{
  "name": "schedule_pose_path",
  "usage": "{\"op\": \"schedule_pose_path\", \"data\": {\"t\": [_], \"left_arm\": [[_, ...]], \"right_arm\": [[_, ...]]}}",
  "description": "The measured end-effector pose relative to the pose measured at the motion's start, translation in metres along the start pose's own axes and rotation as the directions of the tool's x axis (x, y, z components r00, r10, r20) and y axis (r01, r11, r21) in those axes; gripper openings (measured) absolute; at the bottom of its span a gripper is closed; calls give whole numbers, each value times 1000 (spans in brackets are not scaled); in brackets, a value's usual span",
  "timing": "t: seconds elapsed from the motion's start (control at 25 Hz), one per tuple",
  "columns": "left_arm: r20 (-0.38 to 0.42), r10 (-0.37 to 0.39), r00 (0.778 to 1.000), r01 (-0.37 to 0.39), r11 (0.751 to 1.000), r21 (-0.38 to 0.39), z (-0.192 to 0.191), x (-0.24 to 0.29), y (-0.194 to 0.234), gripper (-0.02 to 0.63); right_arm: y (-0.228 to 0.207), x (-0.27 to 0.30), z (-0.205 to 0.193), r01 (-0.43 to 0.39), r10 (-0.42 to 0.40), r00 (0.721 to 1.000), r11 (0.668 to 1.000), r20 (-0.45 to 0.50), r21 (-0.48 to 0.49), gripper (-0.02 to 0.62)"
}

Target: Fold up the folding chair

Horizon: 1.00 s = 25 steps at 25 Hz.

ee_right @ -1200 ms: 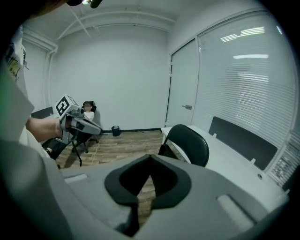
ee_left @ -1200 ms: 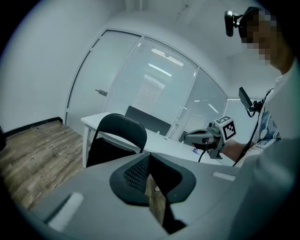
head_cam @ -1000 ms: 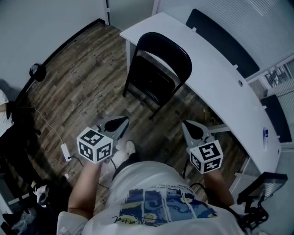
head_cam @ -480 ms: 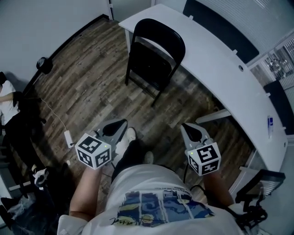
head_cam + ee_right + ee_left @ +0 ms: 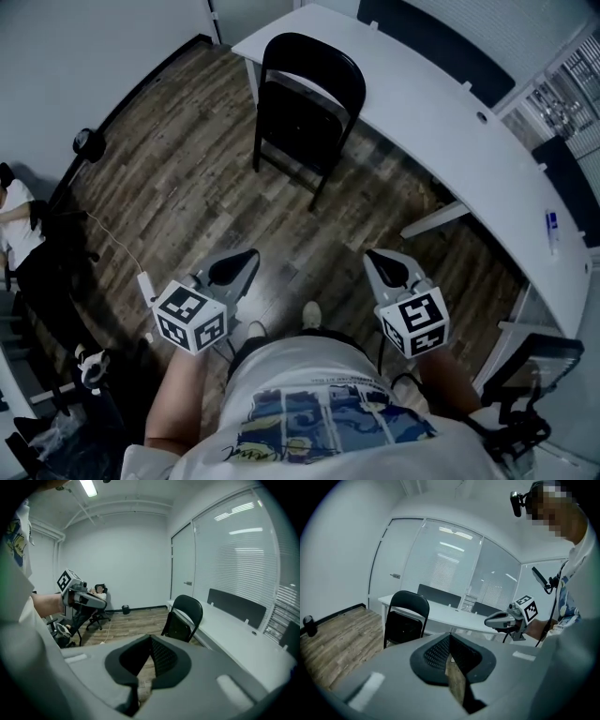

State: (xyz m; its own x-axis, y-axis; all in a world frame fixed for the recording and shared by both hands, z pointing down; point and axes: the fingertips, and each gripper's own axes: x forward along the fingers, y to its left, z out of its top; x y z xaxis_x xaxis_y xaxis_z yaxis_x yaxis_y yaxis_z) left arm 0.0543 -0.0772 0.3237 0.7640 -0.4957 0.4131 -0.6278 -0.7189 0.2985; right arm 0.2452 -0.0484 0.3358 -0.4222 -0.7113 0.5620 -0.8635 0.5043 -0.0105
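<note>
Floor: wood-look planks (image 5: 178, 178) in mixed brown tones fill the middle of the head view; bare between the grippers and the chair
Walls: plain pale wall (image 5: 84, 56) from 9 to 11 o'clock, with a dark skirting strip along its foot; glass partition with blinds (image 5: 454, 569) behind the desk
Desk: long white curved desk (image 5: 441, 122) sweeping from 12 to 4 o'clock; dark panels (image 5: 441, 52) stand along its far edge
Folding chair: black folding chair (image 5: 305, 108) at 12 o'clock, standing open on its legs, just beside the desk's near edge close to the desk's end; well apart from both grippers
Left gripper: left gripper (image 5: 246, 260) at 7 o'clock, jaws closed together with nothing between them; pointing toward the chair
Right gripper: right gripper (image 5: 373, 258) at 5 o'clock, jaws likewise closed and empty; level with the left one
Room edge: a white cable and plug block (image 5: 145, 286) lie on the planks at 8 o'clock; a seated person (image 5: 14, 211) at 9 o'clock by the wall; a small dark bin (image 5: 125, 609) against the far wall
</note>
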Motion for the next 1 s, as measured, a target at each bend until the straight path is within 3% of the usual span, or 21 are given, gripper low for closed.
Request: {"op": "schedule_pose_path", "data": {"t": [0.16, 0.56, 1.0], "left_arm": [[31, -34, 999, 34, 999, 15, 4, -33, -5, 2], [25, -60, 998, 60, 998, 4, -44, -162, 25, 2], [11, -177, 984, 176, 984, 34, -74, -218, 15, 2]], "right_arm": [[36, -9, 9, 22, -22, 1000, 1000, 11, -7, 3], [173, -11, 25, 56, -56, 998, 998, 22, -5, 3], [258, -35, 8, 117, -118, 993, 992, 3, 41, 3]]}}
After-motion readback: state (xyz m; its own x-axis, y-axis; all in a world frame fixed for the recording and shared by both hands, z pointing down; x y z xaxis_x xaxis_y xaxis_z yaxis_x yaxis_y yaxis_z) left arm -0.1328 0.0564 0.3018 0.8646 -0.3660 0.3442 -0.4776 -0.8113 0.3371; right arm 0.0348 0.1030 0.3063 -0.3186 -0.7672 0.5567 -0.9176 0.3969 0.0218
